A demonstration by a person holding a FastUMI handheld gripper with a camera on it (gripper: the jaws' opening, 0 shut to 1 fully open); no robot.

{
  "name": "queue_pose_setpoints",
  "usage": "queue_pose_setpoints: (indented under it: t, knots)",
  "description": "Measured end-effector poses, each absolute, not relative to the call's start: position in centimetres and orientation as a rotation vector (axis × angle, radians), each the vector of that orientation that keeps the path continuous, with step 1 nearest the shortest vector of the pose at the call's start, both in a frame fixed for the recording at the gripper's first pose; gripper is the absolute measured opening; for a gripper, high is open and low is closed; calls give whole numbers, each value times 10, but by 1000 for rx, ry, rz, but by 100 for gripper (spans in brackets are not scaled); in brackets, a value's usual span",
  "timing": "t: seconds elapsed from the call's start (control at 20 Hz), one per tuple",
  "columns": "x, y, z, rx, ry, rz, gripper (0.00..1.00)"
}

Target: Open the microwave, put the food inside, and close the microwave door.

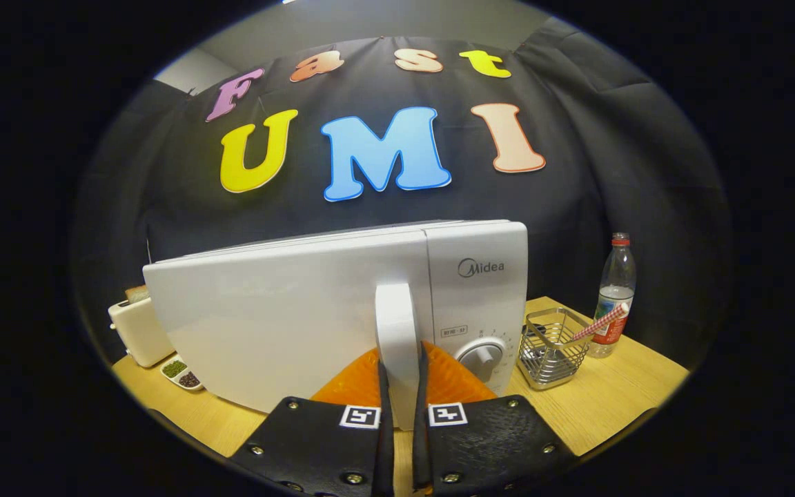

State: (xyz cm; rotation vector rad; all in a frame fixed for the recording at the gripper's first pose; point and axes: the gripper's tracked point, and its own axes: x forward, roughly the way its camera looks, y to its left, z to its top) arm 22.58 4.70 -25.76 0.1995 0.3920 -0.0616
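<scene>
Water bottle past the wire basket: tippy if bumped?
Probably. The water bottle stands tall and slim, upright on the table, and looks clear, thin plastic, so likely light. Once down, its round body could roll. The gripper is shut on the microwave handle.

Booth wall [611, 159]: black cloth, hung in loose folds, with a plain grey wall [384, 24] visible above its top edge. Bench [618, 393]: light wood-grain top, evenly lit from overhead, standing against the cloth. Bench-top background items: white toaster [136, 330] and small dish of seeds [182, 373] at one end; wire basket [551, 346] and clear water bottle [615, 293] at the other.
</scene>
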Motion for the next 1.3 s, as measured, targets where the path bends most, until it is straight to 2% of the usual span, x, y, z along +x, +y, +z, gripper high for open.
queue_pose_setpoints:
  t: [0.4, 0.95, 1.3]
  knots:
    - [207, 51, -252, 175, 403, -45, 11]
    - [96, 104, -220, 192, 394, 116, 11]
    - [29, 171, -195, 166, 294, 213, 11]
